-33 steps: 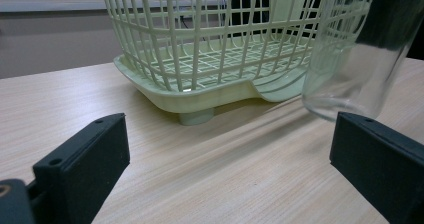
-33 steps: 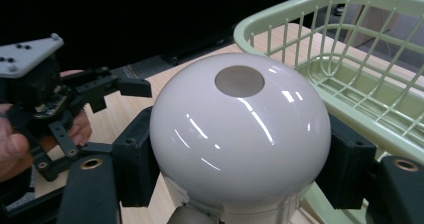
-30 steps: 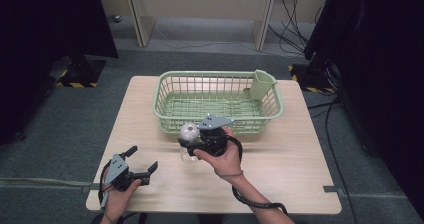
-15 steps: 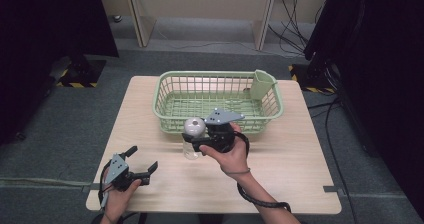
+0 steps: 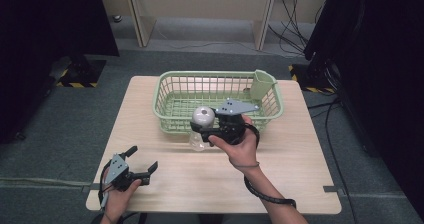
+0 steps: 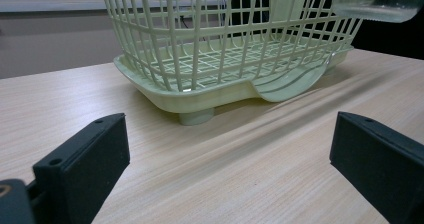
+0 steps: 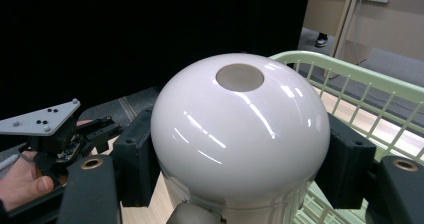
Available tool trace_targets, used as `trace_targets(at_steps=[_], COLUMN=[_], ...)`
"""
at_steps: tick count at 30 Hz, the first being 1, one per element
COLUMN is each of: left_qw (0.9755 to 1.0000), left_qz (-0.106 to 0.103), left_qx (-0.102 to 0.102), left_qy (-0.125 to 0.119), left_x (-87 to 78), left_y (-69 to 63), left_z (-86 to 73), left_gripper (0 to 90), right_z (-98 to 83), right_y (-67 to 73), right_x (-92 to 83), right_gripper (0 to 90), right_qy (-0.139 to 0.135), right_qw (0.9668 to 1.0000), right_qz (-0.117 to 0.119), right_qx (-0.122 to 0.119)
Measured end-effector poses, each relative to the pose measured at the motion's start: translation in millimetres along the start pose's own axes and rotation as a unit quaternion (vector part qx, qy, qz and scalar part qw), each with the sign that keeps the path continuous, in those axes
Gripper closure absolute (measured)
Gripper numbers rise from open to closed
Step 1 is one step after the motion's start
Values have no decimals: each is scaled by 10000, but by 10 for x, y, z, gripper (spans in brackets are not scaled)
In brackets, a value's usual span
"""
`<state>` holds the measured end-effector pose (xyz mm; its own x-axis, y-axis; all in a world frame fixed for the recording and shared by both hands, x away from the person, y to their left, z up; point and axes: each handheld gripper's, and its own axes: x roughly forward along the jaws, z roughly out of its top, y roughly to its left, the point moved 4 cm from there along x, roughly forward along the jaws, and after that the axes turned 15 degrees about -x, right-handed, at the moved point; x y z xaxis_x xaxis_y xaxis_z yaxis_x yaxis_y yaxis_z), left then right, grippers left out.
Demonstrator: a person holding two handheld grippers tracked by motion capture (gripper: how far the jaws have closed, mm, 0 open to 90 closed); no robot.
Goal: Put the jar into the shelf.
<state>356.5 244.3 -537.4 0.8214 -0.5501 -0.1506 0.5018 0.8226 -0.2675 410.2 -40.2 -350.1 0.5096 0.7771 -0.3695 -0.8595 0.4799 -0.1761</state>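
A bottle with a white domed cap and a clear body hangs above the table, just in front of the green basket. My right gripper is shut on it below the cap. In the right gripper view the cap sits between the two black pads. The bottle's clear bottom shows at the top right of the left gripper view. My left gripper rests open near the table's front left corner, nothing between its jaws.
The basket stands at the back middle of the wooden table, with a solid green cup-like holder in its right corner. Dark panels and cables surround the table. The left gripper lies beyond the bottle in the right gripper view.
My right gripper has carried the bottle higher and farther from the person, toward the basket's front rim. The left gripper has stayed put and open.
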Motion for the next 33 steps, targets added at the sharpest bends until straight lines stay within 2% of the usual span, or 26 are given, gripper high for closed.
trace_targets(at_steps=[17, 33], left_qw=[10000, 10000], left_qz=[-4, -1], left_qx=[-11, -15], left_qy=[-6, -6], left_x=[0, 1], left_y=[0, 0], left_z=[1, 1], left_gripper=[21, 21], right_z=[168, 411], right_y=[-209, -424], right_x=[-85, -165], right_gripper=[310, 310], right_qy=[-95, -225], right_qw=[9996, 9986], right_qz=[-246, -477], right_qx=[25, 42])
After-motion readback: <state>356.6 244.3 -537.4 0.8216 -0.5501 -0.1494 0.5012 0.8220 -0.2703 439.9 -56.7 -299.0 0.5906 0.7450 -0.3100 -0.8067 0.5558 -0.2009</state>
